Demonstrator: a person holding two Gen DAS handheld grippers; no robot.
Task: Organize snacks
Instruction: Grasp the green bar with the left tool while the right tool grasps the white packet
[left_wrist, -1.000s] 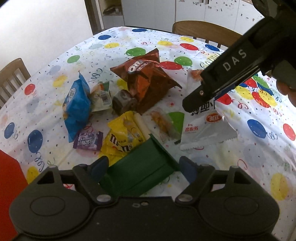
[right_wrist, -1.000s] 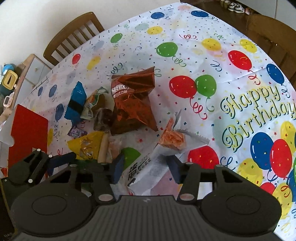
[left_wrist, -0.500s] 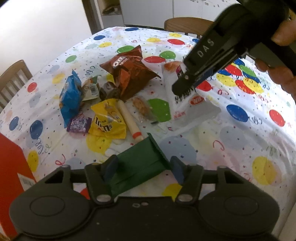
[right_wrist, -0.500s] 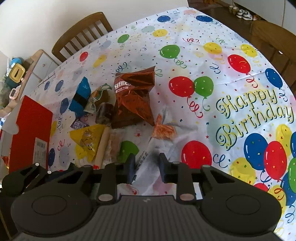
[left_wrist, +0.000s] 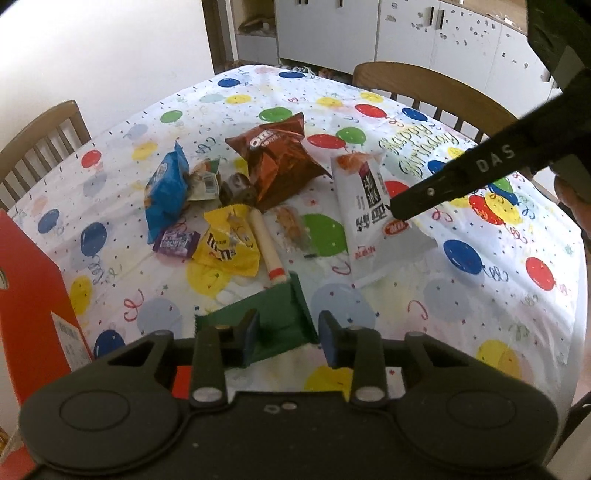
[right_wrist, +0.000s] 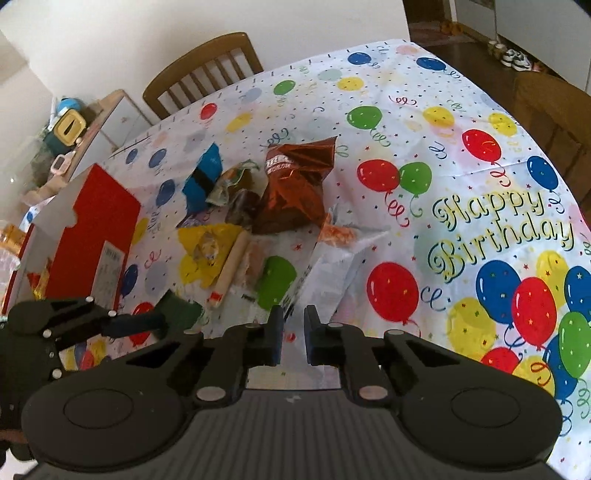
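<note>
My left gripper (left_wrist: 290, 336) is shut on a dark green packet (left_wrist: 273, 317), held just above the near part of the balloon tablecloth (left_wrist: 461, 314). My right gripper (right_wrist: 293, 332) is shut on the edge of a white snack packet (right_wrist: 325, 273). In the left wrist view its tip (left_wrist: 397, 208) pinches that white packet (left_wrist: 365, 206), which stands tilted up off the cloth. A pile of loose snacks lies behind: a brown Oreo bag (left_wrist: 280, 162), a blue bag (left_wrist: 166, 188), a yellow M&M's bag (left_wrist: 229, 243), a purple packet (left_wrist: 175, 242) and a sausage stick (left_wrist: 266, 243).
A red box (right_wrist: 88, 236) stands open at the table's left edge, close to my left gripper (right_wrist: 159, 321). Wooden chairs (left_wrist: 424, 88) ring the table. The cloth on the right, with the "Happy Birthday" print (right_wrist: 498, 229), holds nothing. A cluttered side cabinet (right_wrist: 74, 129) stands beyond the table.
My left gripper has narrowed onto the green packet and drawn back toward the near edge. My right gripper went from open to shut on the white packet and raised it.
</note>
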